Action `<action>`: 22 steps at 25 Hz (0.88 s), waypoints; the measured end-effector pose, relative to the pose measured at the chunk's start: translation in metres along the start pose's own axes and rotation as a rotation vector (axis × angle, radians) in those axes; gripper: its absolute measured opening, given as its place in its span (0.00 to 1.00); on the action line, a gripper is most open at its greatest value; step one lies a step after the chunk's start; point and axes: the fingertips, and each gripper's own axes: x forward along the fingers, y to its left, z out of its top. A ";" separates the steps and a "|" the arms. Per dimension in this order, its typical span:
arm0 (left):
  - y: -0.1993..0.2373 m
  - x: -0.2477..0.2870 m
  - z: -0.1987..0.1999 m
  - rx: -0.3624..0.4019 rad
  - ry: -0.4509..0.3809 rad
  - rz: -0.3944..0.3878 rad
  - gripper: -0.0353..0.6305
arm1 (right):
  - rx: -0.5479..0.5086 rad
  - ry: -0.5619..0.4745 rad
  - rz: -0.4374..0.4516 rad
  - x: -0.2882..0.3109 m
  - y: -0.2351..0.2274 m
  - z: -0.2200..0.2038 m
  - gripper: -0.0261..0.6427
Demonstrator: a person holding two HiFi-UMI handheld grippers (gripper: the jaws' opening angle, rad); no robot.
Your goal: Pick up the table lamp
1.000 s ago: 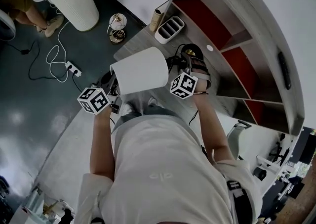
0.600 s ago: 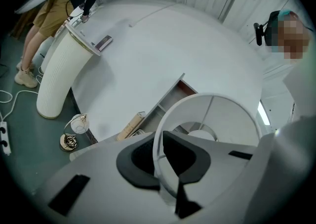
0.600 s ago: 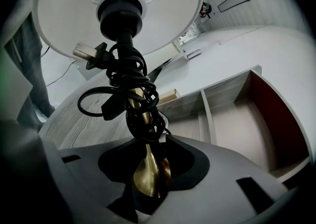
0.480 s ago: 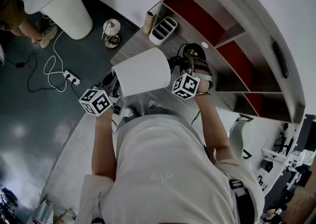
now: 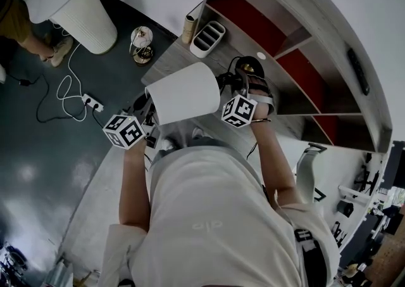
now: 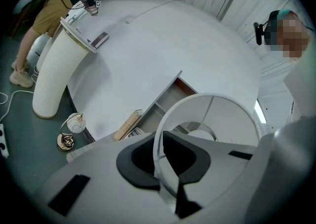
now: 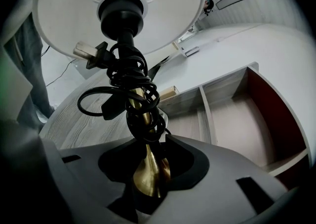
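The table lamp hangs tilted over the desk, held by both grippers. Its white shade (image 5: 183,92) points toward the left, and its dark base (image 5: 250,67) toward the shelves. My left gripper (image 5: 149,130) is shut on the shade's rim (image 6: 163,119), which runs between the jaws in the left gripper view. My right gripper (image 5: 239,86) is shut on the brass stem (image 7: 148,168). A black cord (image 7: 131,94) with its plug is wound round the stem below the shade's underside (image 7: 74,20).
Under the lamp is a pale wooden desk (image 5: 180,57) bearing a white organiser tray (image 5: 207,37) and a cardboard roll (image 5: 187,28). Shelves with red back panels (image 5: 253,19) rise behind. On the floor are a small globe lamp (image 5: 140,44), a white ribbed column (image 5: 85,19) and a power strip (image 5: 88,99).
Almost nothing differs: both grippers keep their hold and the lamp has shifted only slightly.
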 end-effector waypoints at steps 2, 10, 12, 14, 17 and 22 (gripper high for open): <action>0.000 0.001 -0.001 0.001 0.005 -0.001 0.11 | 0.005 0.002 0.005 0.000 0.003 -0.002 0.28; -0.001 -0.001 -0.007 -0.007 0.016 0.007 0.11 | 0.012 0.009 0.022 -0.002 0.012 -0.006 0.28; -0.002 -0.001 -0.007 -0.010 0.016 0.006 0.11 | 0.013 0.009 0.025 -0.003 0.013 -0.006 0.28; -0.002 -0.001 -0.008 -0.010 0.016 0.006 0.11 | 0.015 0.010 0.029 -0.003 0.014 -0.007 0.28; -0.005 -0.001 -0.010 -0.012 0.020 0.006 0.11 | 0.019 0.012 0.035 -0.004 0.017 -0.011 0.28; -0.007 0.000 -0.015 -0.014 0.027 0.006 0.11 | 0.025 0.016 0.043 -0.006 0.022 -0.016 0.28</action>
